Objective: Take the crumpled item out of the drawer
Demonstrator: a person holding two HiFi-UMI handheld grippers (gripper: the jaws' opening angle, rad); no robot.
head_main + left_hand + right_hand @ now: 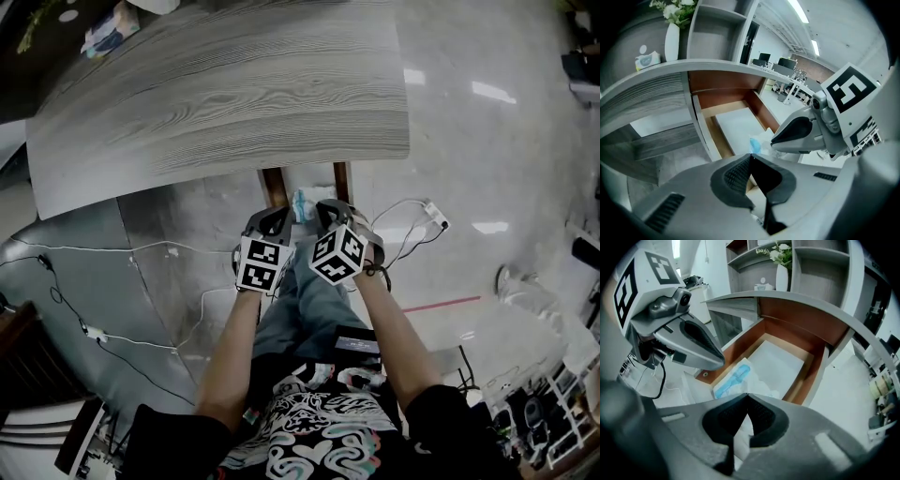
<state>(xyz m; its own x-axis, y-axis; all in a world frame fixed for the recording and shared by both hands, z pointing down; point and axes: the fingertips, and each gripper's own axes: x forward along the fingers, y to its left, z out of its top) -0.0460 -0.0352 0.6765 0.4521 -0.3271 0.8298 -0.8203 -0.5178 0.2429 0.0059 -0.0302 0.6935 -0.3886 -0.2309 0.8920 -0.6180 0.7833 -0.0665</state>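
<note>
Crumpled item (pixel 735 379), white with blue print, lying at the front of the open drawer (pixel 740 344), grey tabletop (pixel 216 94) overhanging, left gripper (pixel 272 218) and right gripper (pixel 330 212) side by side near it, both pinched closed, empty

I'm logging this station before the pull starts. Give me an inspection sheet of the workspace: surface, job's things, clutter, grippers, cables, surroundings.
Surface: grey wood-grain tabletop.
Job's things: drawer open under the tabletop; crumpled blue-and-white item lies near its front.
Clutter: vase of flowers and small box at the tabletop's back.
Grippers: left gripper and right gripper side by side over the drawer front; jaw tips together on each, nothing seen between them.
Cables: white cables trail across the floor; a plug block lies to the right of the drawer.
Surroundings: shelving behind the table; glossy floor.
</note>
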